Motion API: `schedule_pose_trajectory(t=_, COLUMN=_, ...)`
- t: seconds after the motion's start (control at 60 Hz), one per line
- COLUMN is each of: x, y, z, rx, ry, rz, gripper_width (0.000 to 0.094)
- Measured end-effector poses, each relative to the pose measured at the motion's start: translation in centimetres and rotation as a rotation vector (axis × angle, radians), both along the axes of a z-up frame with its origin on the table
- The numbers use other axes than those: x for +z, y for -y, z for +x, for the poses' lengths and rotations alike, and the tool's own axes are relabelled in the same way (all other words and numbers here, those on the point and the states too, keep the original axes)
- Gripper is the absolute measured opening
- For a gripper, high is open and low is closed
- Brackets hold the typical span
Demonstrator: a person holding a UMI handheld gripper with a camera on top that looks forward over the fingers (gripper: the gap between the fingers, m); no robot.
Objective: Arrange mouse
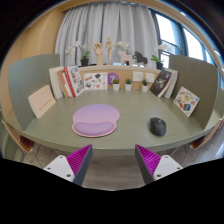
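Note:
A dark grey mouse [158,126] lies on the pale green table [50,130], ahead of my fingers and to the right. A round lilac mouse pad [96,120] lies on the table ahead and a little left, apart from the mouse. My gripper [112,160] is open and empty, held back from the table's near edge, with the magenta pads [78,159] wide apart and nothing between them.
Books [66,80], cards and a framed picture [186,100] lean along the bench back beyond the table. Small plants and figurines [110,55] stand on the window sill. Chair seats [198,145] show at the table's right side.

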State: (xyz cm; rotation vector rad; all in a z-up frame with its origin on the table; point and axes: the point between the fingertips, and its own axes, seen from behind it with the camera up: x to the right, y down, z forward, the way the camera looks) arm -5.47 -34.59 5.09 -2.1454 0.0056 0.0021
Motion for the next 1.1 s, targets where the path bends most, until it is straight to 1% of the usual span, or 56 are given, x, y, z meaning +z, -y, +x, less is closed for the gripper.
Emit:
schedule_pose_trajectory(t=0.15, x=-1.7, y=-1.8, z=8.8, rx=-0.108, ry=0.025, rz=-0.024, gripper_width=0.0851)
schedule_pose_trajectory(t=0.267, x=-2.8, y=-4.0, z=13.6, rx=-0.161, ry=0.028, rz=-0.045, gripper_width=0.0838)
schedule_pose_trajectory(t=0.417, x=-4.3, y=-7.9, z=17.7, rx=-0.193, ry=0.041, rz=-0.062, gripper_width=0.0838)
schedule_pose_trajectory(t=0.6, x=-6.1, y=-12.8, z=19.4, rx=-0.173, ry=0.004, rz=-0.091, gripper_width=0.0834)
schedule_pose_trajectory(t=0.633, x=-6.1, y=-13.6, z=19.4, rx=-0.167, ry=-0.007, rz=-0.085, gripper_width=0.0809)
schedule_pose_trajectory(t=0.683, x=-6.1, y=-14.5, z=19.6, rx=-0.161, ry=-0.019, rz=-0.086, gripper_width=0.0749)
schedule_pose_trajectory(t=0.8, x=-6.3, y=-15.8, z=19.9, rx=-0.148, ry=-0.011, rz=-0.088, gripper_width=0.0534)
schedule_pose_trajectory(t=0.867, x=-6.3, y=-15.8, z=19.7, rx=-0.134, ry=0.002, rz=-0.107, gripper_width=0.0519)
schedule_pose_trajectory(t=0.883, x=-6.3, y=-15.8, z=19.6, rx=-0.13, ry=0.003, rz=-0.109, gripper_width=0.0499)
schedule_pose_trajectory(t=0.95, x=-6.3, y=-15.9, z=19.9, rx=-0.112, ry=0.009, rz=-0.111, gripper_width=0.0464)
schedule_pose_trajectory(t=0.983, x=-6.4, y=-15.9, z=19.5, rx=-0.107, ry=0.017, rz=-0.113, gripper_width=0.0424)
schedule_pose_trajectory(t=1.033, x=-6.6, y=-15.8, z=19.5, rx=-0.107, ry=0.018, rz=-0.13, gripper_width=0.039)
schedule_pose_trajectory(t=1.067, x=-6.7, y=-15.7, z=19.5, rx=-0.11, ry=0.018, rz=-0.148, gripper_width=0.0343)
schedule_pose_trajectory(t=1.1, x=-6.7, y=-15.7, z=19.6, rx=-0.117, ry=0.012, rz=-0.171, gripper_width=0.034)
